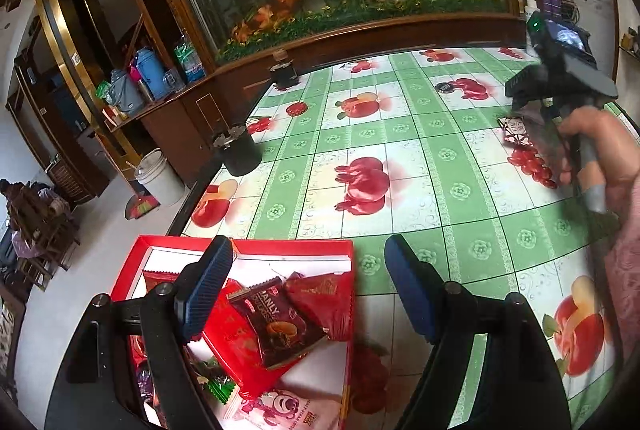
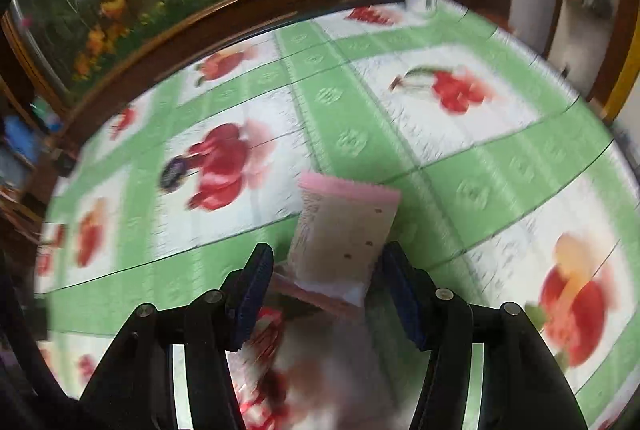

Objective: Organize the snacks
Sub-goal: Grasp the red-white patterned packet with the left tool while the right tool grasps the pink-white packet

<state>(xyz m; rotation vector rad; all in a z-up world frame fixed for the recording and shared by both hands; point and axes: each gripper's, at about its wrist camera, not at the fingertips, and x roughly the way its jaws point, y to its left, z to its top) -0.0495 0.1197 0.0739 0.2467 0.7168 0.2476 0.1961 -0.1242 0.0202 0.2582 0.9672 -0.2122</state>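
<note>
Pink-edged snack packet (image 2: 344,234) between gripper (image 2: 324,290) fingers

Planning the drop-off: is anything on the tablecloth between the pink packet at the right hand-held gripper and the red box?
Nothing visible. The pink packet lies between the right hand-held gripper's fingers, and the left wrist view shows bare tablecloth across to the red box.

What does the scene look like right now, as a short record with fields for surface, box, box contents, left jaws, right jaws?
surface: table with a green checked fruit-print cloth
box: red box at the near left table edge
box contents: several snack packets, a dark chocolate one on top
left jaws: left gripper open, empty, over the box edge
right jaws: right gripper around a pink-edged snack packet; picture blurred, grip unclear
</note>
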